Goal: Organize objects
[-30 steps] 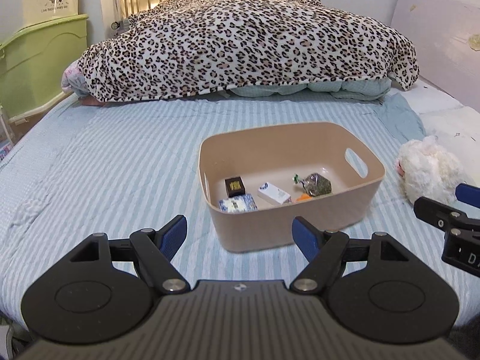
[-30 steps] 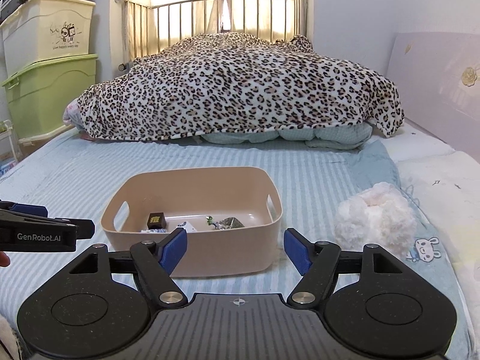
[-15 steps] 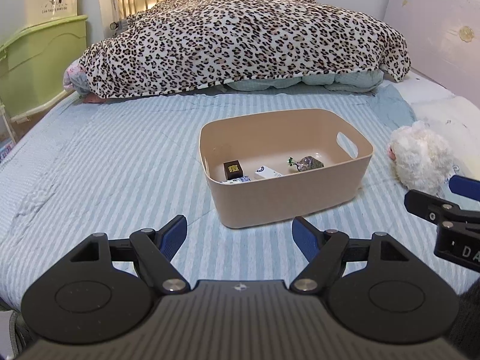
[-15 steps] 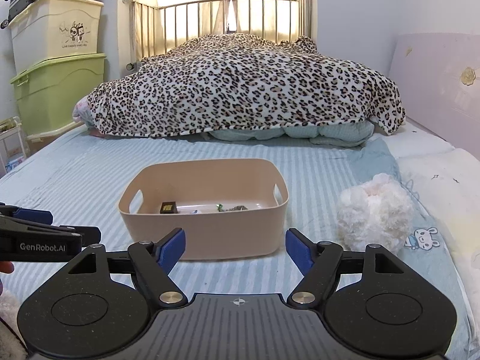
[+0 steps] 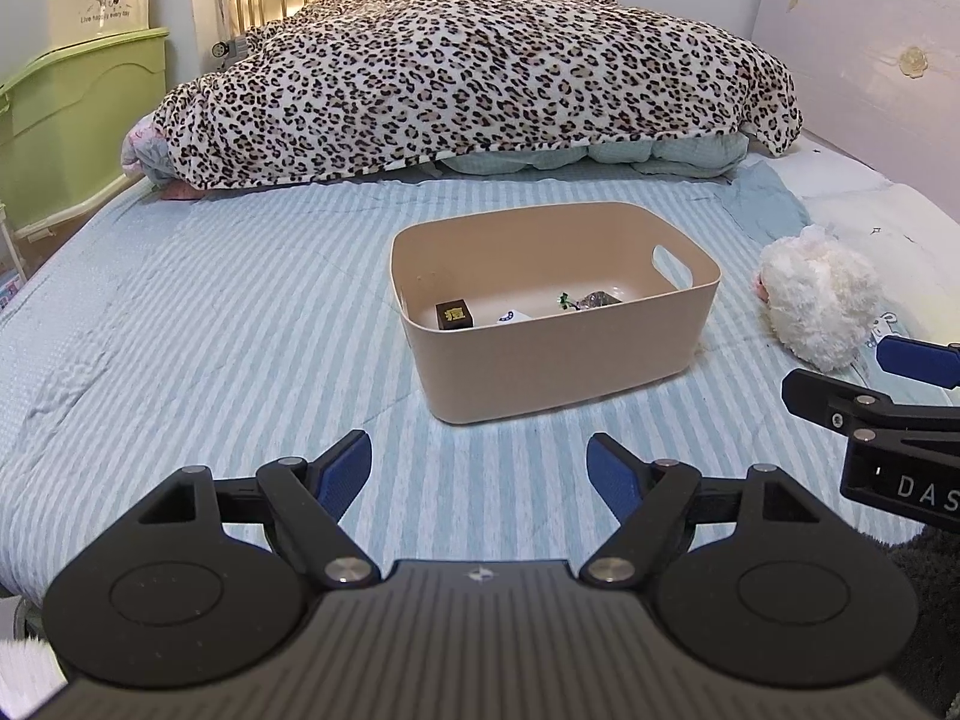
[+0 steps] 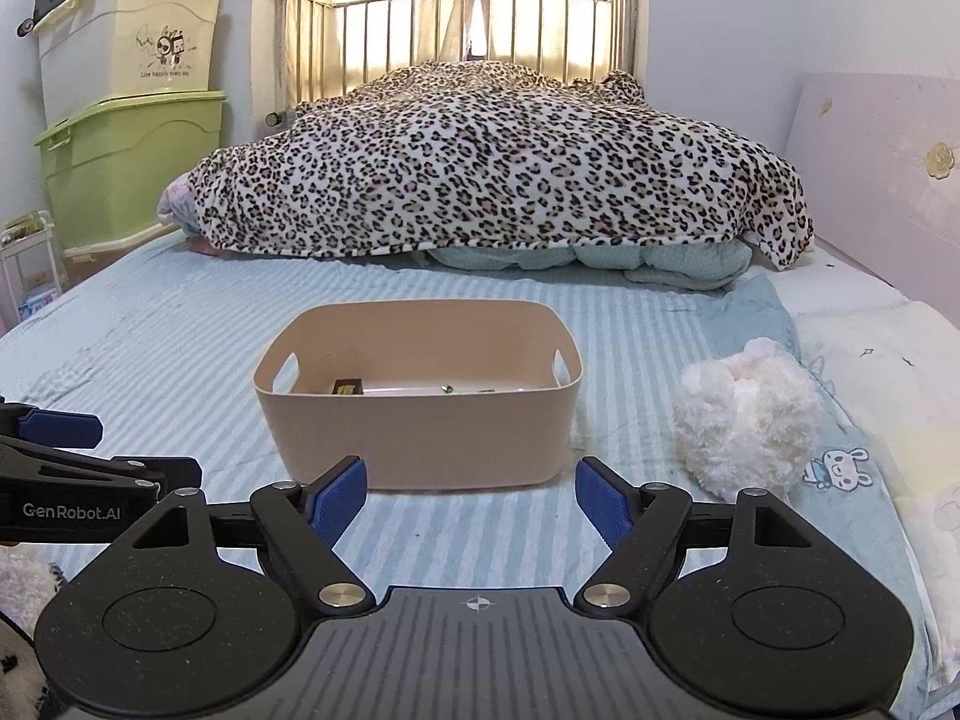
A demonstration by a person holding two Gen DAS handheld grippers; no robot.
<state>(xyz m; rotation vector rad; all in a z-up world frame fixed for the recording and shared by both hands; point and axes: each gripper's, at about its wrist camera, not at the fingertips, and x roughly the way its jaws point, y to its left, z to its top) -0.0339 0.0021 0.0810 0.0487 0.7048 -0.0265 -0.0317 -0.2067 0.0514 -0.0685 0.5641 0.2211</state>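
Left gripper [image 5: 479, 468] wide, nothing between fingers. Right gripper [image 6: 471, 495] same, wide and empty. Bin [image 5: 564, 354] mid-bed, on striped sheet [image 5: 210, 330], just beyond both (small items inside: dark cube [image 5: 454, 314], rest unclear). Plush [image 6: 747, 414] right of bin, apart from it.

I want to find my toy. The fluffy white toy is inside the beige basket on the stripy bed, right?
Not quite. The fluffy white toy lies on the bed beside the beige basket, to its right, not inside it. The right wrist view shows this. The basket is on the stripy bed, as you said.
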